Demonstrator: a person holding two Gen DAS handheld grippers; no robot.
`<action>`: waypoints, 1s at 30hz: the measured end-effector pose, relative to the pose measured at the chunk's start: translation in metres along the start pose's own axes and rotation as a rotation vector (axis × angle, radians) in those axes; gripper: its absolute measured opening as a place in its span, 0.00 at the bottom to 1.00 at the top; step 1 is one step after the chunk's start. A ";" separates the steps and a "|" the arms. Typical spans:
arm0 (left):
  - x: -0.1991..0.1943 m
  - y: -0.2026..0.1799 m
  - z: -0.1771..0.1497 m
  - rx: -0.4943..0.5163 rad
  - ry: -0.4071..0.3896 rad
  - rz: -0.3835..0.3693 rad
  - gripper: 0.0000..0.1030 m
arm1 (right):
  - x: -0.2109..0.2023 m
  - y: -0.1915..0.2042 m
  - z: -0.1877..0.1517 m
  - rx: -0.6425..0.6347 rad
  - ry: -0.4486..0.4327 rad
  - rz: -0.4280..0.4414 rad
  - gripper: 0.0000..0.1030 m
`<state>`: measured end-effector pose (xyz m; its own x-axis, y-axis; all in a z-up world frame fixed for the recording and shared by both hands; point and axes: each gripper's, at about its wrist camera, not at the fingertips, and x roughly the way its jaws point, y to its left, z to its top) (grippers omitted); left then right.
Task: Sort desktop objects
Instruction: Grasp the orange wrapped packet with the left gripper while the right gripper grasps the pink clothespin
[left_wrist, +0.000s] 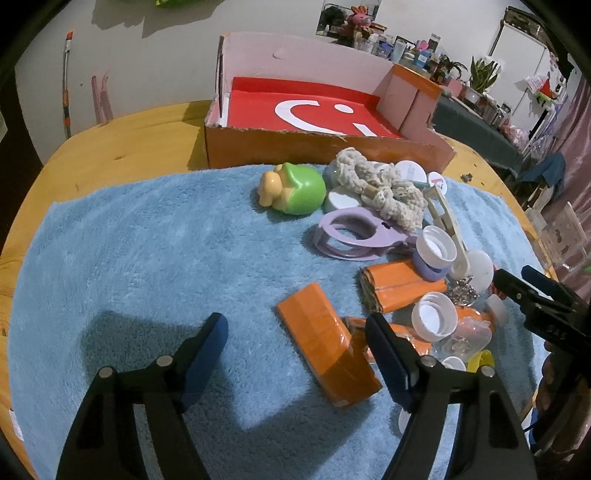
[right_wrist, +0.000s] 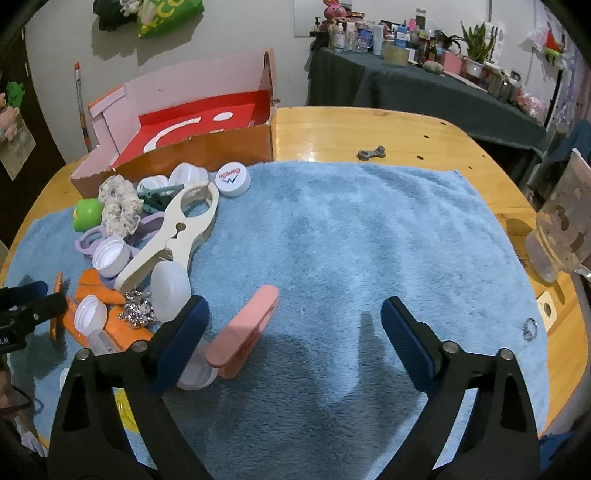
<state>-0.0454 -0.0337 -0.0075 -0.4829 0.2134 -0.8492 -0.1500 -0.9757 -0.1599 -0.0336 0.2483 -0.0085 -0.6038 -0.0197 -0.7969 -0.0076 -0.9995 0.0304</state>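
Round wooden table against a pale wall, cluttered shelf behind; blue towel spread across the top as the work surface, presumably to stop small parts rolling. Open cardboard box with red lining at the towel's far edge, empty as far as visible, likely the destination for sorted items.

Unsorted pile bunched on one side of the towel: green toy, crocheted cord, purple clip, large cream clip, white bottle caps, orange blocks, loose metal pins. Other half of the towel left bare, probably as staging room.

Left gripper: jaws released, nothing clamped. Tilted downward over one orange block, which lies flat on the towel between the finger lines, nearer the right-hand pad. Judged as lined up for a pick.

Right gripper: jaws spread fully, nothing held, aimed down at bare towel. Pink clip just inside its left-hand finger, resting on a white cap; contact with the pad not determinable.

Sorting judged barely begun.
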 end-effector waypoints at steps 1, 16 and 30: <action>0.000 0.000 0.000 0.002 -0.001 0.001 0.76 | 0.001 0.000 0.000 -0.003 0.006 0.002 0.82; -0.003 0.006 -0.002 0.006 -0.002 0.018 0.68 | 0.007 0.001 -0.003 -0.031 0.033 0.007 0.57; -0.002 0.007 -0.001 0.022 0.000 0.052 0.60 | -0.006 0.015 -0.002 -0.084 -0.008 0.021 0.56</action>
<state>-0.0444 -0.0408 -0.0073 -0.4903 0.1621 -0.8564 -0.1435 -0.9842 -0.1041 -0.0288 0.2336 -0.0043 -0.6096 -0.0406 -0.7916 0.0713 -0.9974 -0.0038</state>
